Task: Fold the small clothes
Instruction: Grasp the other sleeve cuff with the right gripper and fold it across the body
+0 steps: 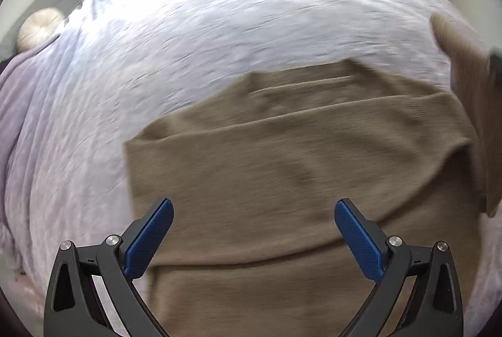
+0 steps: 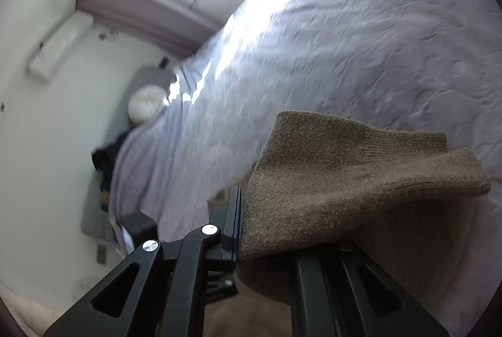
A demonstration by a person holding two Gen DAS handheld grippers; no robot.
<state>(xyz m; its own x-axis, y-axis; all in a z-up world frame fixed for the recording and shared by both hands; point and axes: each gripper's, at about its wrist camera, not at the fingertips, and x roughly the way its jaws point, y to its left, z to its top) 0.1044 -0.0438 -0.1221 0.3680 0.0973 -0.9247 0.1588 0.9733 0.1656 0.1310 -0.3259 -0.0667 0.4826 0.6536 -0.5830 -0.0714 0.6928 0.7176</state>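
The bedspread (image 1: pixel 251 7) serves as the work surface, and the brown knit garment (image 1: pixel 298 164) lies spread on it, partly folded. One part of the garment is clamped in the right gripper (image 2: pixel 241 230), whose jaws are closed on the knit; the left gripper (image 1: pixel 254 230) is held above the cloth with its jaws apart and nothing between them.

The step in hand is judged to be a fold carried across the body. The lifted part should be laid edge to edge, kept taut, and released only when flat. The free gripper may be used to pin the lower layer.

The garment's whole outline on the bed is shown only by the left wrist view. The grip itself, the ribbed cuff (image 2: pixel 408 145) and a round cushion (image 2: pixel 146 104) are shown closer by the right wrist view.
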